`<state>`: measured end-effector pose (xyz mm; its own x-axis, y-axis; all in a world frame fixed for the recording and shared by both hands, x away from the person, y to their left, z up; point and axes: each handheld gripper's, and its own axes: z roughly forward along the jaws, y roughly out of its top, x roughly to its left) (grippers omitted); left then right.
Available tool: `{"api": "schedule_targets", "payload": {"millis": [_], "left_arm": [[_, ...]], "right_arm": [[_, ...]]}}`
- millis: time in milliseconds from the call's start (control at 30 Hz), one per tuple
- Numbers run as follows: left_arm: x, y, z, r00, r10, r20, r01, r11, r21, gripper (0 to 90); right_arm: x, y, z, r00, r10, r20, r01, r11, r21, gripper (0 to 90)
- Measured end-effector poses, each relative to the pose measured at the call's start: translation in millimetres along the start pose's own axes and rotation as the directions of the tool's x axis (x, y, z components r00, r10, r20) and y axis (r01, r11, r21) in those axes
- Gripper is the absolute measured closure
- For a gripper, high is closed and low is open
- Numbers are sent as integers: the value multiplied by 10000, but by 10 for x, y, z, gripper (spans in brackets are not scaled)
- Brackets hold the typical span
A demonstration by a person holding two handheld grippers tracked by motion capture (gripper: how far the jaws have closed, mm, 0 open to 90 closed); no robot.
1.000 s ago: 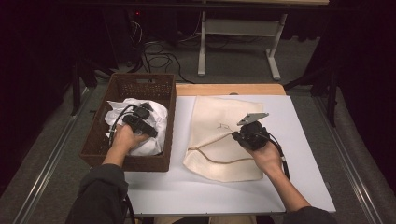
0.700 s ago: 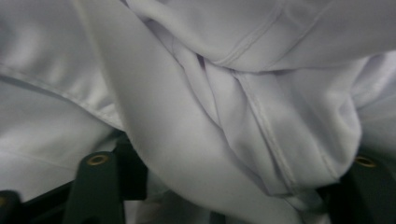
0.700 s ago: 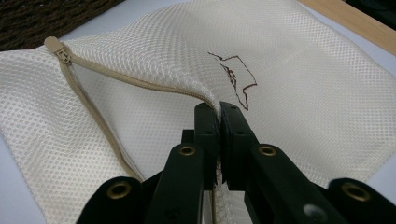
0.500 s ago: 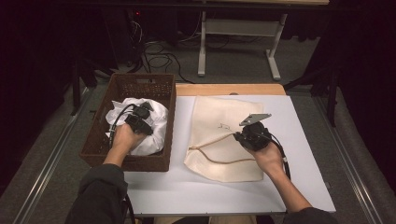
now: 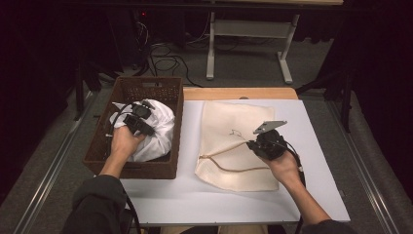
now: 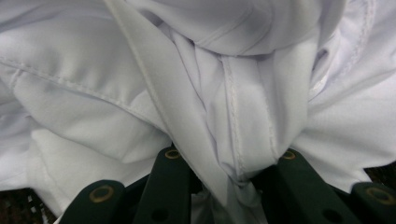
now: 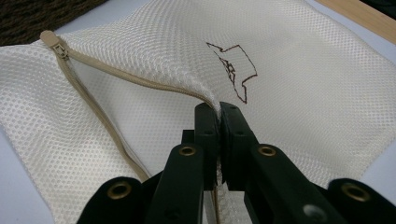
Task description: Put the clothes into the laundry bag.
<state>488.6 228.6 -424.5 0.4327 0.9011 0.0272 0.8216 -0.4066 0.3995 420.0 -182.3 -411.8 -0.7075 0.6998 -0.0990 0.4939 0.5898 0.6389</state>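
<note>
From above, the left tongs point(image 5: 139, 119) sit in the brown wicker basket point(image 5: 100, 146) on the white garment point(image 5: 156, 131), while the right tongs point(image 5: 265, 144) rest on the cream mesh bag point(image 5: 229, 122) lying flat on the white worktop point(image 5: 195, 200). The left gripper view adds what the overhead cannot: the jaws have just been closing, and a twisted fold of the garment point(image 6: 233, 116) is bunched between them. The right gripper view shows its jaws clenched on the upper edge of the bag's open zipper point(image 7: 93, 109) (a small dark embroidered mark point(image 7: 233, 65) lies just beyond).
</note>
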Motion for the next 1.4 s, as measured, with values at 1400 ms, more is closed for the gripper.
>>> {"api": "schedule_targets", "payload": {"millis": [1400], "left_arm": [[-74, -90, -1269, 9882, 882, 1249, -446, 9477, -3162, 784]], "right_arm": [[-75, 149, -9, 9993, 359, 36, -357, 9989, -318, 879]]}}
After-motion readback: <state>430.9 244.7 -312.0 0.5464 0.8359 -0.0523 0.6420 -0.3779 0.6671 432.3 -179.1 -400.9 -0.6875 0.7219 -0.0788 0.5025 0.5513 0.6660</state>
